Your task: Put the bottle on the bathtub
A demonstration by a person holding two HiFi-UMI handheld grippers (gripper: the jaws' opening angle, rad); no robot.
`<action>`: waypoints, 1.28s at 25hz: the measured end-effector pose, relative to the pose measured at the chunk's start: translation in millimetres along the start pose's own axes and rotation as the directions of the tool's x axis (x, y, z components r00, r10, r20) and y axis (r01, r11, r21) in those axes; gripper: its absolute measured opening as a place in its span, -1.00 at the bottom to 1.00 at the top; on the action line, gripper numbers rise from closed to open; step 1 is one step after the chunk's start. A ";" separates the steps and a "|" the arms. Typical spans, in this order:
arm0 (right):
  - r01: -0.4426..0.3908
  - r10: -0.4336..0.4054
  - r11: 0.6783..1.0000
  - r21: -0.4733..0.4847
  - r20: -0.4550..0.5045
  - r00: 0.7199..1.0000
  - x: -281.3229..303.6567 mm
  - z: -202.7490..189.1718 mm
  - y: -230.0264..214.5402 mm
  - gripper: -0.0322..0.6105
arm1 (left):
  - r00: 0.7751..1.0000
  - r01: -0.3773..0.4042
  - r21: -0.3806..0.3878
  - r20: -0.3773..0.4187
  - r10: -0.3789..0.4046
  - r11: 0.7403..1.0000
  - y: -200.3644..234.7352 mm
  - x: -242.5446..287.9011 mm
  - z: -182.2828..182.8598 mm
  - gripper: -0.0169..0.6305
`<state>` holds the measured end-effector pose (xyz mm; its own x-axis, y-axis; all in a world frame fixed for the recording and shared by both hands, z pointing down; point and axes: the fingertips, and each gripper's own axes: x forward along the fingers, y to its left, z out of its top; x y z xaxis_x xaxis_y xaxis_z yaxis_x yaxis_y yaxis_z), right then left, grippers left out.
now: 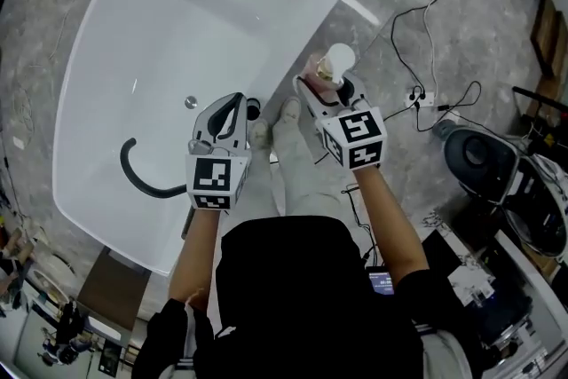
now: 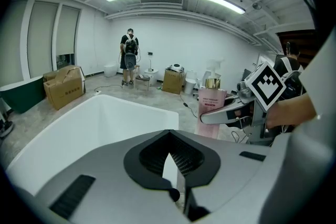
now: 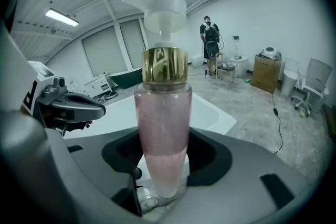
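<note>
A pink bottle [image 1: 335, 67] with a white pump top and gold collar stands upright between the jaws of my right gripper [image 1: 330, 87], which is shut on it. In the right gripper view the bottle [image 3: 163, 128] fills the middle, clamped at its lower body. It hangs just right of the white bathtub's [image 1: 69, 129] near right rim, over the grey floor. My left gripper [image 1: 240, 100] is shut and holds nothing, hovering above the tub's rim. The left gripper view shows the bottle [image 2: 210, 107] and the right gripper [image 2: 231, 113] to its right.
A black hose [image 1: 142, 177] and a drain [image 1: 190, 102] lie inside the tub. The person's shoes [image 1: 286, 122] stand between the grippers. Cables and a power strip [image 1: 422, 98] run across the floor on the right, near a round black machine [image 1: 479, 157]. Cardboard boxes [image 2: 64, 86] stand farther off.
</note>
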<state>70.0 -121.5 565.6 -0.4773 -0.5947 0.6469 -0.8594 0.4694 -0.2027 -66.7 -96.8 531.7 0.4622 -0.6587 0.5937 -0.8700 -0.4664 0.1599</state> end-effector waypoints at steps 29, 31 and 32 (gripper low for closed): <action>-0.040 0.035 0.994 -0.101 -0.051 0.998 147.6 -57.5 -2.3 -0.16 | 0.996 -0.031 -0.087 -0.086 0.024 0.996 48.5 37.0 -96.9 -0.91; -0.042 0.037 0.994 -0.103 -0.049 0.998 151.4 -58.8 -2.6 -0.16 | 0.996 -0.028 -0.085 -0.092 0.020 0.996 49.4 40.1 -100.3 -0.91; -0.042 0.037 0.994 -0.101 -0.048 0.998 153.8 -60.4 -3.8 -0.16 | 0.995 -0.027 -0.084 -0.095 0.019 0.996 49.7 43.0 -101.8 -0.91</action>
<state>10.9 -175.3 710.3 -0.4999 -0.5449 0.6731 -0.8155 0.5578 -0.1541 -107.6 -88.2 645.4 0.4277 -0.6082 0.6687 -0.8933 -0.3975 0.2097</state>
